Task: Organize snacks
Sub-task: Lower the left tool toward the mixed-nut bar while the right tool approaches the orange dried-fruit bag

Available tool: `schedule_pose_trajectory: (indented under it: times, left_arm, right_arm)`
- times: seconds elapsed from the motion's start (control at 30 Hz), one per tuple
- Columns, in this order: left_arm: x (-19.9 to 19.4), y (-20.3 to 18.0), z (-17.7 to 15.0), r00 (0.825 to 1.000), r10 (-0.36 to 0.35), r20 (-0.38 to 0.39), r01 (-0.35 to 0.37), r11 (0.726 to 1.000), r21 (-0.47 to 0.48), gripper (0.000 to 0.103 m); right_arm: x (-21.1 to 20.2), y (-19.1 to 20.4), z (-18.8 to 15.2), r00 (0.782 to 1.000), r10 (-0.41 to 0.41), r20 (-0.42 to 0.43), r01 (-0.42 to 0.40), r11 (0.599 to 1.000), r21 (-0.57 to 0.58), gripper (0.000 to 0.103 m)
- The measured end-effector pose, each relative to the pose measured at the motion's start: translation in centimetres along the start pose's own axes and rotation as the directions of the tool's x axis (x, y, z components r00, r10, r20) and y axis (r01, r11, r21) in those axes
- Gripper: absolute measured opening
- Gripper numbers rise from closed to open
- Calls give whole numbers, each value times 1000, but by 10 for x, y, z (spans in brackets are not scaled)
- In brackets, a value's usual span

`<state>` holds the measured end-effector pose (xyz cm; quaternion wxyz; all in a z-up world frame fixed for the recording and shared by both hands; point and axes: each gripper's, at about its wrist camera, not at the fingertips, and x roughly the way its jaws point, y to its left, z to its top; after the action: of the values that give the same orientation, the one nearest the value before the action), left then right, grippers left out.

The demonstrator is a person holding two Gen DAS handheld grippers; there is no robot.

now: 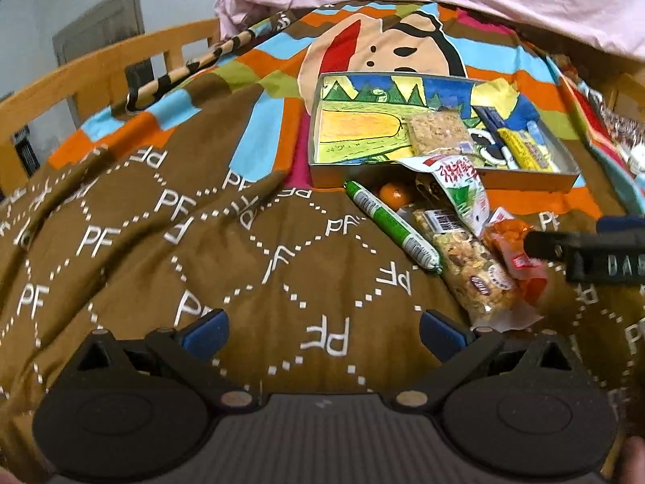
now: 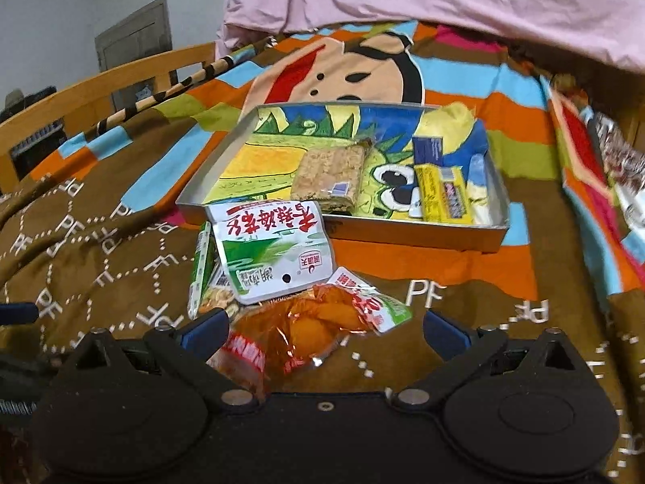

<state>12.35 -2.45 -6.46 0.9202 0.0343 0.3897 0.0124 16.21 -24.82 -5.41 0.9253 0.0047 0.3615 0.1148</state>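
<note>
My right claw [image 2: 322, 332] is wide over the orange packet [image 2: 298, 330], its near end hidden. My left claw [image 1: 324, 328] is wide over bare quilt [image 1: 133, 242].

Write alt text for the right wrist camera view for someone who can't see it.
The open right gripper reaches over an orange snack packet on a brown patterned blanket. Behind it lie a green-and-white packet and a metal tray holding a grain bar and a yellow packet.

Orange fruit [image 1: 393, 195] half-hidden under green-white packet [image 1: 459, 185].
</note>
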Motion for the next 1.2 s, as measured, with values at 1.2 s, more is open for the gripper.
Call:
schedule_pose_trajectory:
  times: [1.2]
  left_arm:
    - [20,-27,-7,933,-357,47,356,934,32,103]
  right_arm:
    - [63,-23,10,989,50,-139,-19,976,218,98]
